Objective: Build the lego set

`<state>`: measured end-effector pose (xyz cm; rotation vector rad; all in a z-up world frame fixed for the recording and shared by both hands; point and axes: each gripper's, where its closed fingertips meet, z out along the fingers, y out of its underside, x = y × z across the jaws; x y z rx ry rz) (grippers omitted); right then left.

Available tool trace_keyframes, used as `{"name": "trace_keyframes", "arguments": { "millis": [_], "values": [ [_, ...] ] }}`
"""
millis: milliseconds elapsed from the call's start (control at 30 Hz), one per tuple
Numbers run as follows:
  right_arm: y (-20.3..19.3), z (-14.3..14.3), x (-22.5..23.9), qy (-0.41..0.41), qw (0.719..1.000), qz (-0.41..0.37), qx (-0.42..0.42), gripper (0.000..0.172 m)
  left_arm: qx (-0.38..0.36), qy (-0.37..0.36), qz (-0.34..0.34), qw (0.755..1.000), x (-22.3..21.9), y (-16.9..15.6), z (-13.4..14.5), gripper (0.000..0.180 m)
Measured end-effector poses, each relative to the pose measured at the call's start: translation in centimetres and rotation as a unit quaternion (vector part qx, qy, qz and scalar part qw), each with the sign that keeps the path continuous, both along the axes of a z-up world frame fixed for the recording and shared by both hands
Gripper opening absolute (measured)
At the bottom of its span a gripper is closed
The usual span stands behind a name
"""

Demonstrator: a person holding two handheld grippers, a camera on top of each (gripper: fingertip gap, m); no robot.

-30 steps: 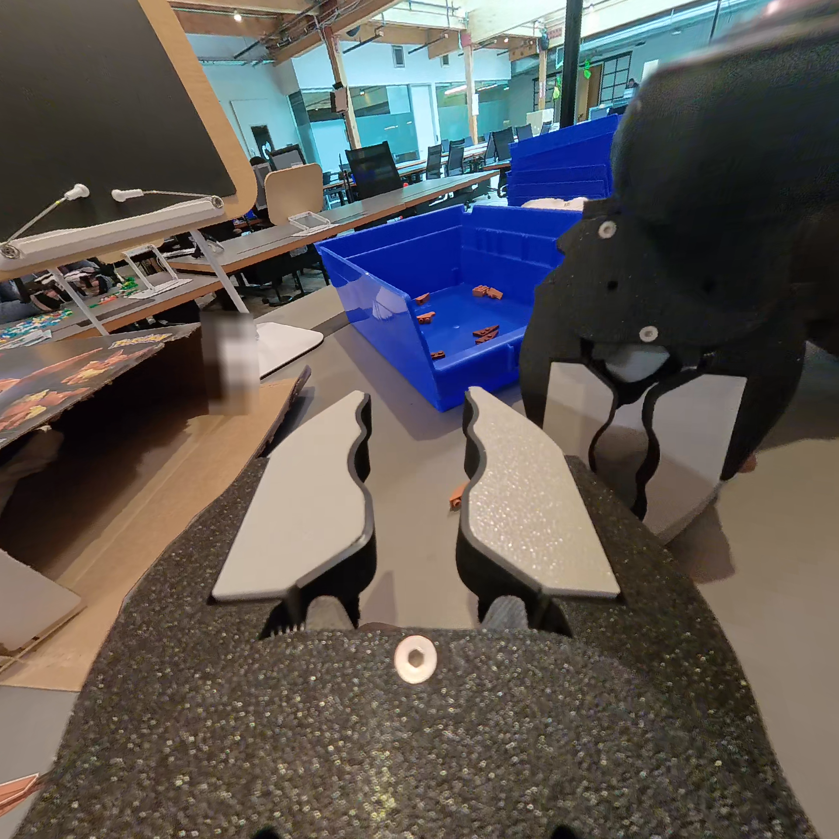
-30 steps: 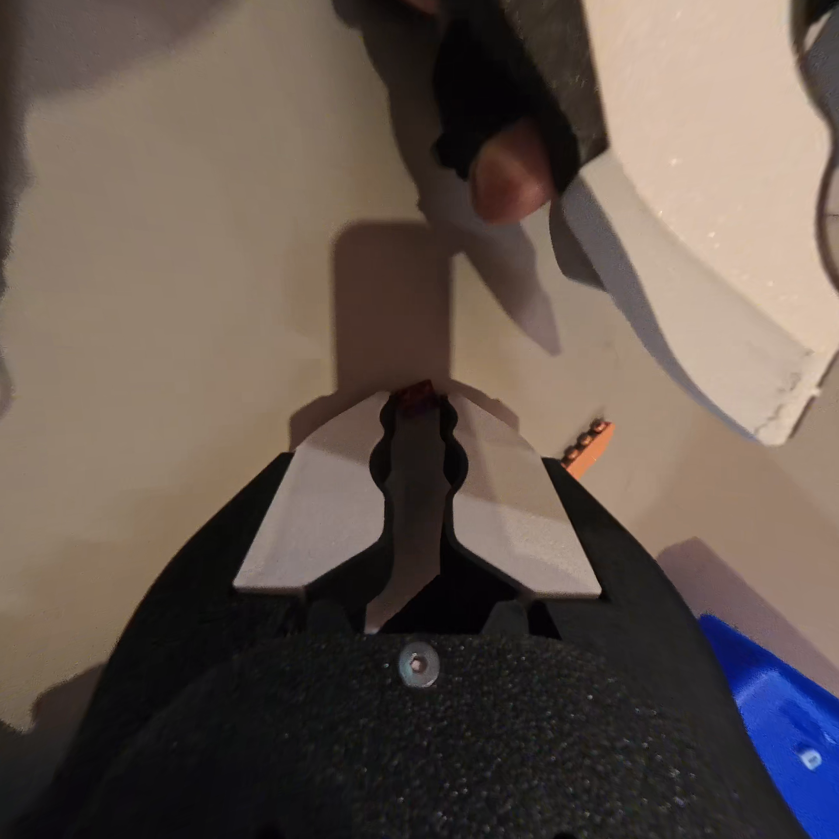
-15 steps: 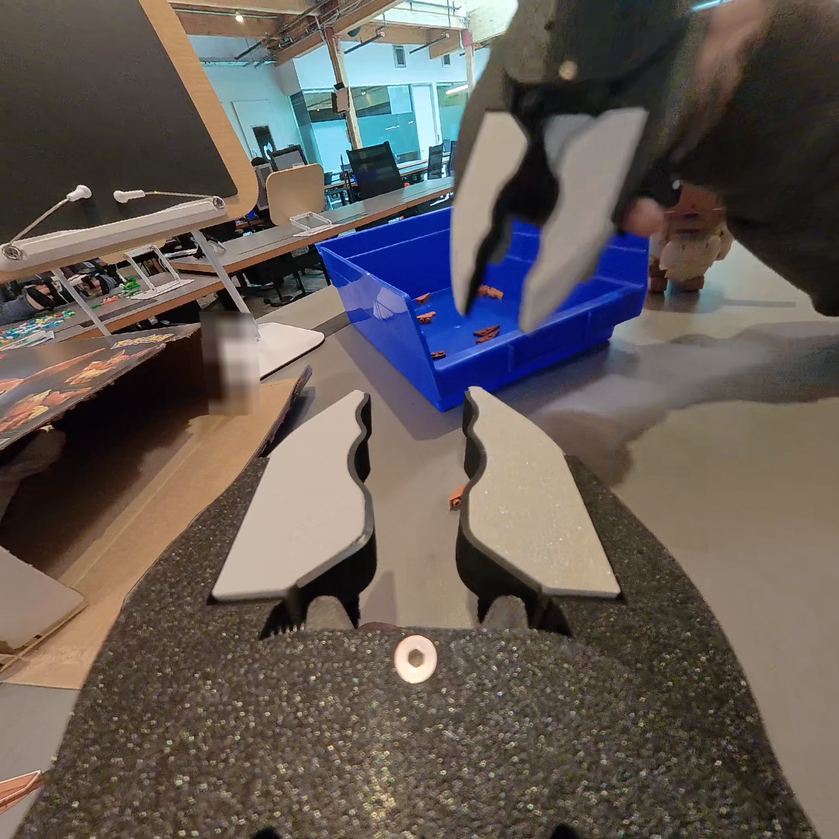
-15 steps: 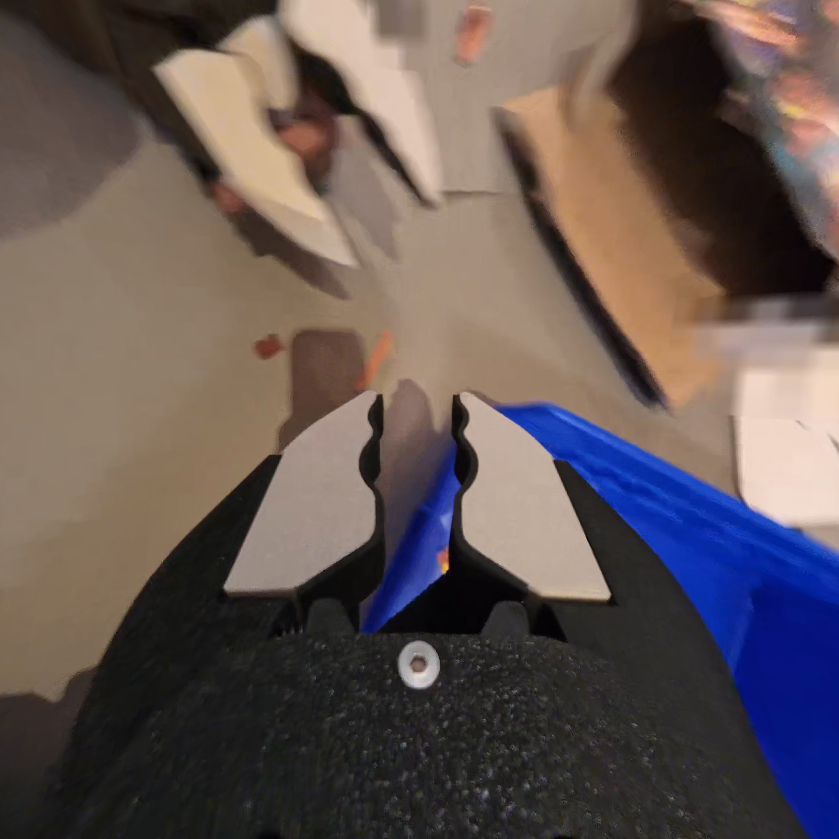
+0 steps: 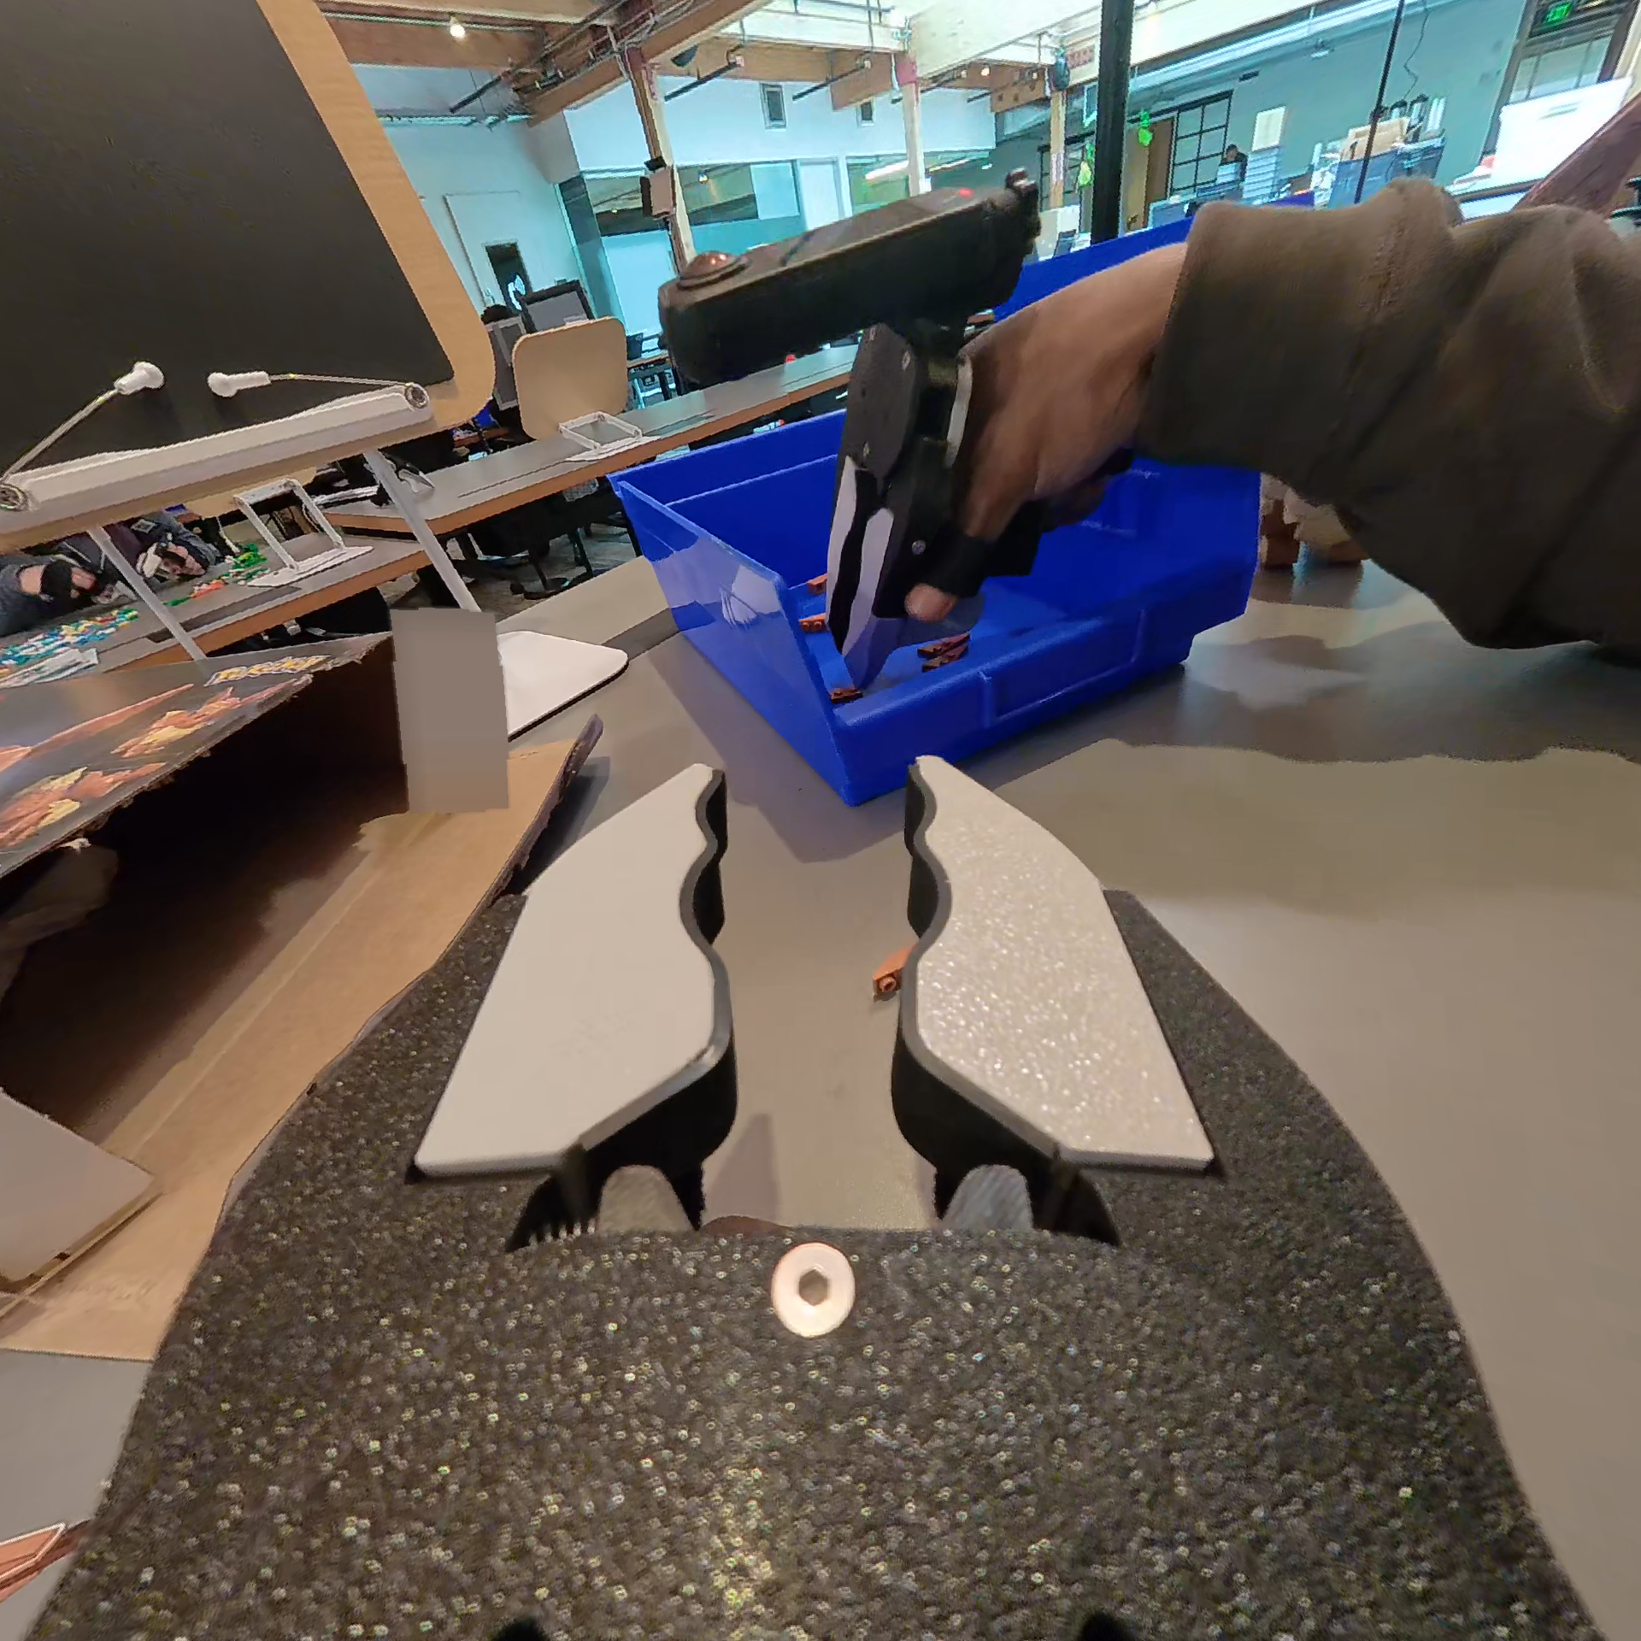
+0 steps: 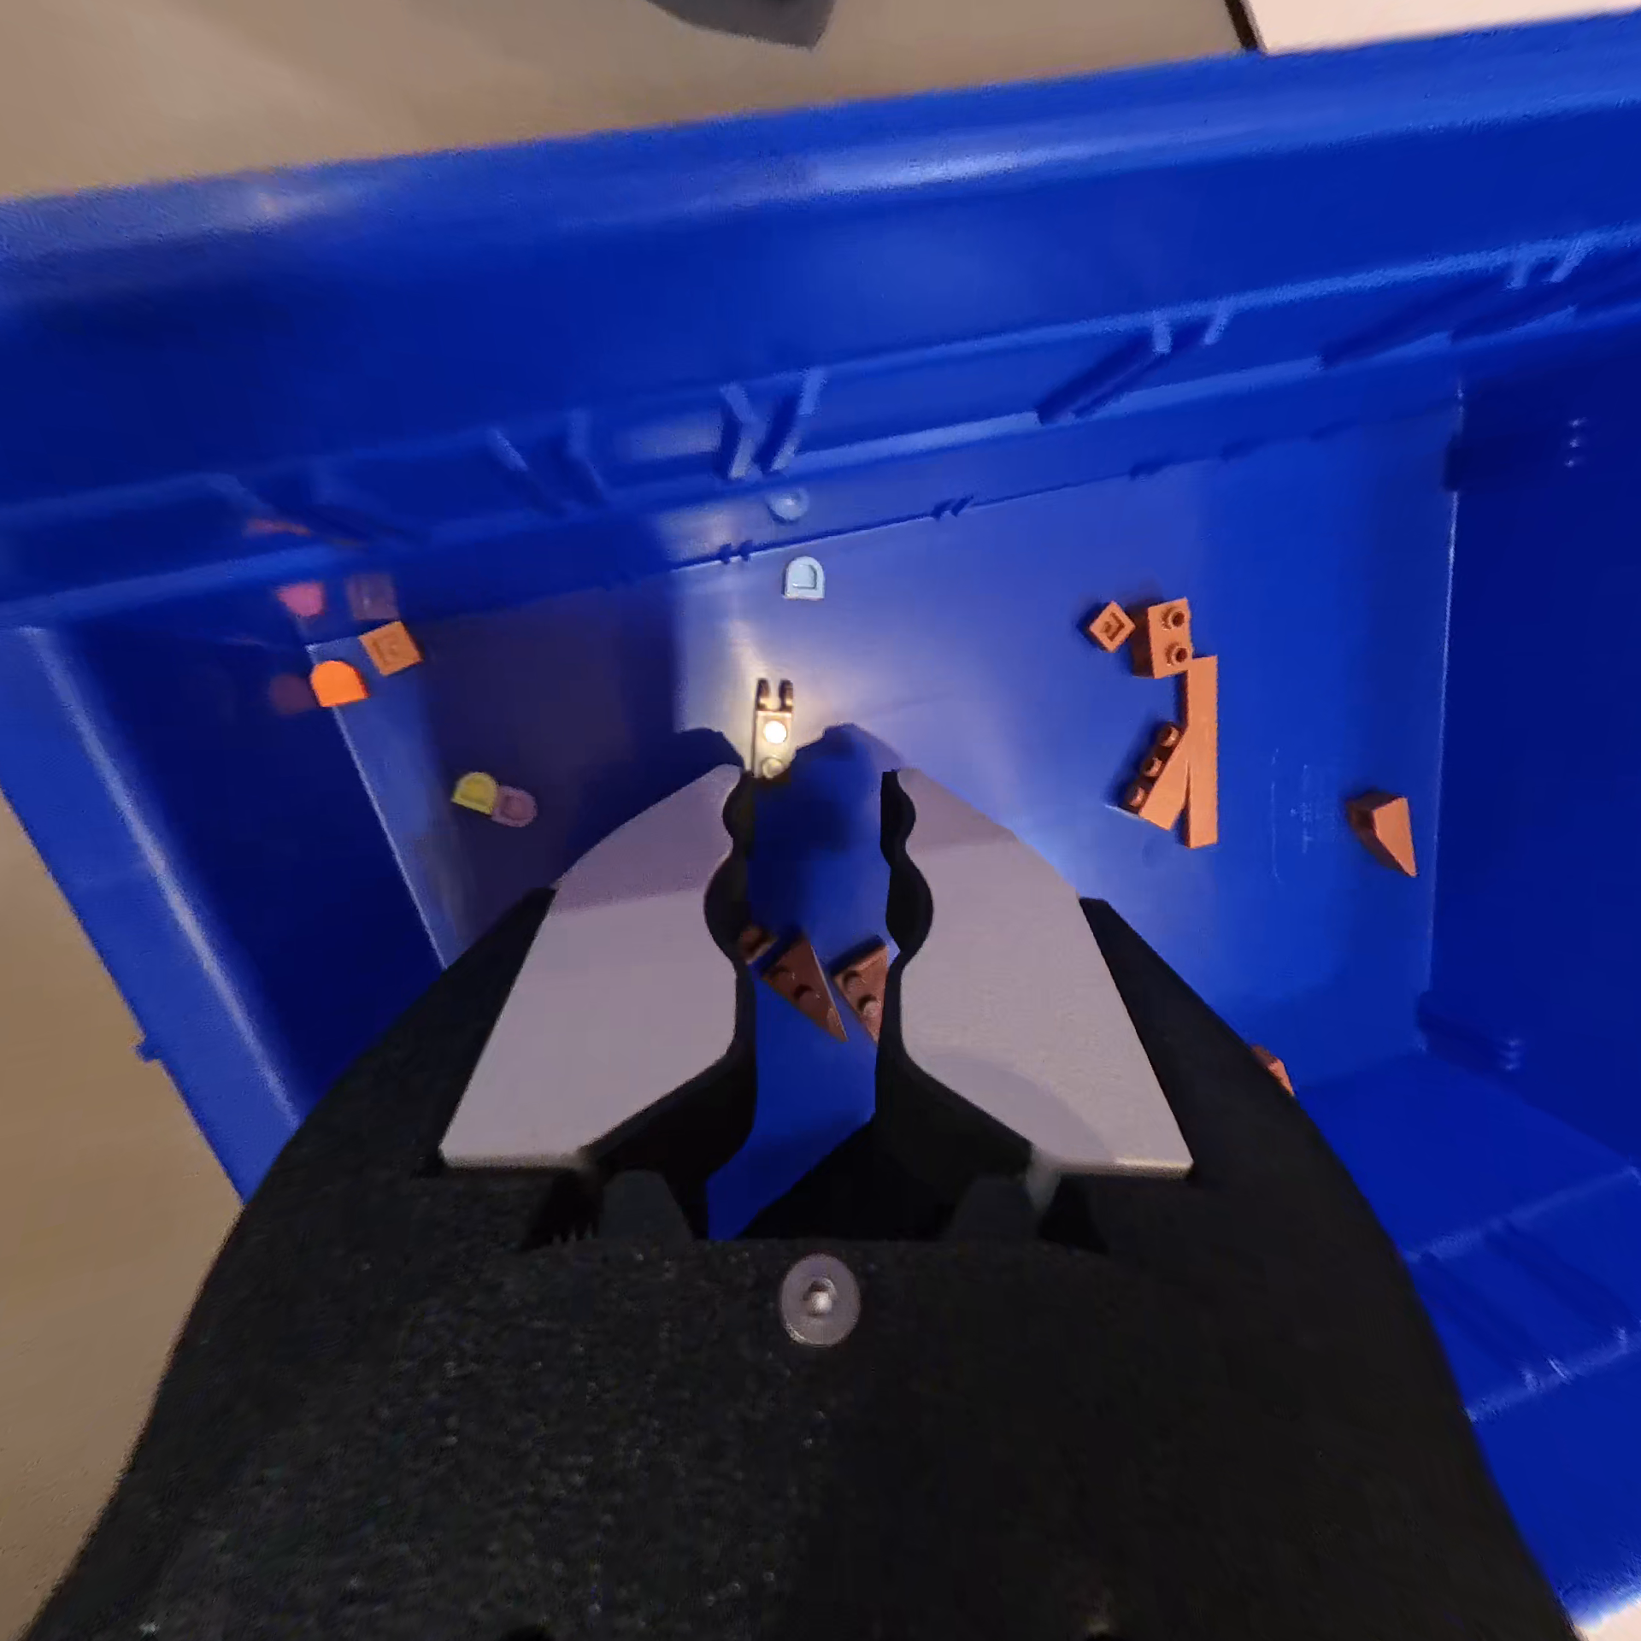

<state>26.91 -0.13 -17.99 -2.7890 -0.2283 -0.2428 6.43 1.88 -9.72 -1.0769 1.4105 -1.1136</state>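
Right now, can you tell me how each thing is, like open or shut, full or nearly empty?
Left gripper: open, holding nothing, over the grey table.
Right gripper: open, nothing gripped, reaching down into the bin.
Blue plastic bin: upright, no lid, nearly empty, with a few small bricks.
Small brown clip brick: loose on the bin floor at the fingertips.
Brown cardboard box: open.
Small orange brick: loose on the table.

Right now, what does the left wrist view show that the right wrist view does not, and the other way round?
Only the left wrist view shows the open left gripper over the grey table, a cardboard box, a small brown brick on the table, and the person's hand. Only the right wrist view shows small orange, yellow and pale blue pieces. Both show the blue bin, the brown bricks and the open right gripper inside it.
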Motion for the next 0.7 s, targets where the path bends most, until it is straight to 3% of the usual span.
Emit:
{"name": "trace_keyframes", "arguments": {
  "millis": [333, 400, 467, 700],
  "values": [
    [0.8, -0.7, -0.4, 0.018, 1.0, -0.017, -0.006, 0.028, 0.004, -0.001, -0.001, 1.0, -0.1, -0.1, 0.0, 0.038],
    [1.2, -0.8, -0.7, 0.035, 0.999, -0.021, 0.004, 0.023, 0.004, -0.001, 0.0, 1.0, -0.1, -0.1, 0.0, 0.038],
    [1.5, -0.9, -1.0, 0.05, 0.998, -0.024, 0.016, 0.008, 0.004, 0.0, -0.001, 1.0, -0.1, -0.2, 0.0, 0.038],
    [1.8, -0.2, -0.5, -0.009, 0.999, -0.015, 0.027, 0.007, 0.001, -0.002, 0.001, 1.0, -0.1, -0.1, 0.1, 0.038]
  ]
}}
